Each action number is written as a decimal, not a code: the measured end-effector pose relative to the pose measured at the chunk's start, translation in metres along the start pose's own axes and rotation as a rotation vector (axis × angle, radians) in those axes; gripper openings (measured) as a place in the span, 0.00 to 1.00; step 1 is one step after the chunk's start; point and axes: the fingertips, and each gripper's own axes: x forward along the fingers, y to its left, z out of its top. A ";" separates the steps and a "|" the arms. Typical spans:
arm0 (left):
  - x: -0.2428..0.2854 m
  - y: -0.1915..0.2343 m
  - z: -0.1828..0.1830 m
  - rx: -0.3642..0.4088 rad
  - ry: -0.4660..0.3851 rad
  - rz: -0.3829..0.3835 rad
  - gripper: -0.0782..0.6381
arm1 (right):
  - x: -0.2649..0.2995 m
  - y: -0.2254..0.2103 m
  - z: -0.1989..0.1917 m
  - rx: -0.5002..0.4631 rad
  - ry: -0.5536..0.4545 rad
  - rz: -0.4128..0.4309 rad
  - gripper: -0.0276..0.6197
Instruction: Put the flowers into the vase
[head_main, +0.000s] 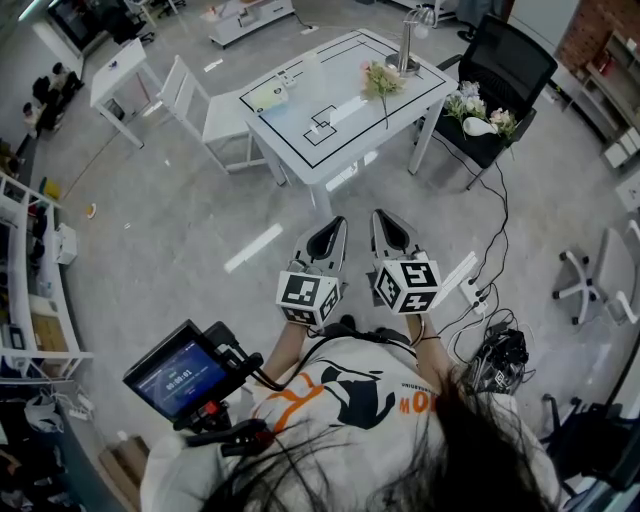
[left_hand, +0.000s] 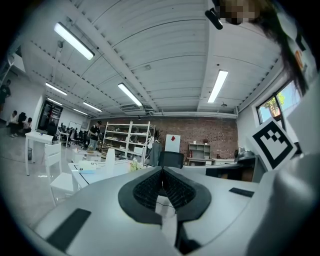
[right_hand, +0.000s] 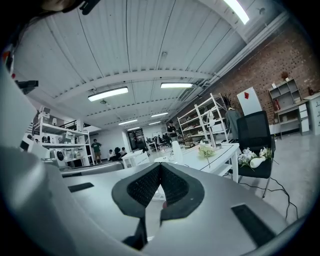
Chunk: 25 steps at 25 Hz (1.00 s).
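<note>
1. Grey workshop floor lies between the person and the white table (head_main: 300, 115), which stands well ahead, so nothing of the task is within reach.
2. Left gripper (head_main: 336, 224) and right gripper (head_main: 383, 216) are held side by side, short of the table. Both have their jaws pressed together with nothing between them.
3. Step in hand, as I judge it, is to walk up to the table. Come at its near long side, and part one gripper's jaws only once over the stem.
4. Flower (head_main: 381, 80) lies flat toward the table's far right end. It has a pale pink-and-cream head, and its thin dark stem runs toward the near edge. Grip the stem, not the bloom.
5. Vase (head_main: 406, 45) stands upright at the table's far right corner, just beyond the flower head. It is a slim, metal-looking tube on a round foot. Its mouth looks narrow, so feed the stem in from above. It may tip.
6. More flowers (head_main: 480, 108) lie on a black chair (head_main: 515, 60) just right of the table.
</note>
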 end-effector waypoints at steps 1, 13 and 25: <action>-0.001 0.000 0.000 0.009 0.001 -0.006 0.12 | 0.000 0.001 0.000 0.002 -0.003 -0.004 0.06; 0.006 0.017 -0.011 -0.029 0.026 -0.033 0.12 | 0.009 -0.001 -0.011 0.017 0.025 -0.038 0.06; 0.056 0.020 -0.018 -0.035 0.046 -0.028 0.12 | 0.037 -0.039 -0.005 0.044 0.029 -0.024 0.06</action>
